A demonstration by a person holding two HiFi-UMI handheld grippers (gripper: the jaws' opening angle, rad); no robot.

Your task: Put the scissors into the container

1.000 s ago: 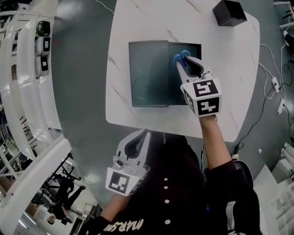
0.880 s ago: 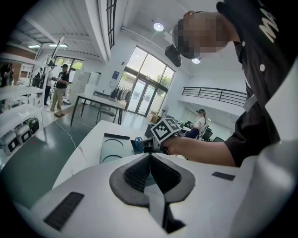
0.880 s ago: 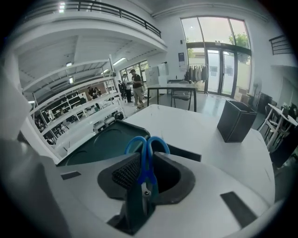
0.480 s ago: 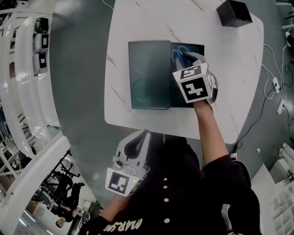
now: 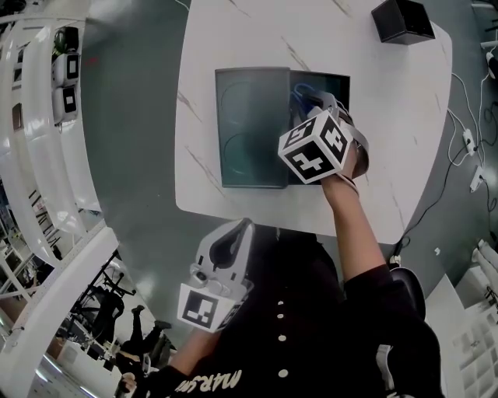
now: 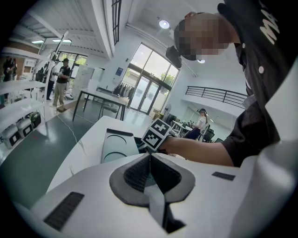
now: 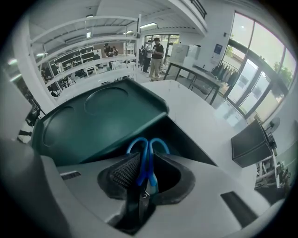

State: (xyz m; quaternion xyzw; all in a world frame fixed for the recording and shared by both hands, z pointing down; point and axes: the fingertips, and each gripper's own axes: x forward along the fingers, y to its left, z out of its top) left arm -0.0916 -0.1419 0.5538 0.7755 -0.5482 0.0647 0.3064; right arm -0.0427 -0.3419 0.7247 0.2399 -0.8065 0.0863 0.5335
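Between the fingers (image 7: 123, 171) of the right gripper (image 7: 142, 180), pinched from both sides: scissors (image 7: 146, 160) with two bright blue loop handles, side by side and closed. Blue shanks clamped against the ribbed dark pads. Loops projecting beyond the fingertips, away from the camera. Dark blades and pivot screw running back into the gap behind the pads.

In the head view, handle loops poised at the open right-hand half of the container (image 5: 343, 87), within its outline. Contact with the bottom of that half not discernible. Dark teal and rectangular, with a lid (image 5: 250, 128) lying flat over the left half, embossed with two round outlines. Lid edge just left of the scissors.

Beneath the container, a white marbled counter (image 5: 233, 47). At the far right corner of the counter, a black box (image 5: 402, 20), well apart from the container.

Off the near edge of the counter, low beside the person's dark shirt, the left gripper (image 5: 244, 226): fingers pressed together, nothing between them.
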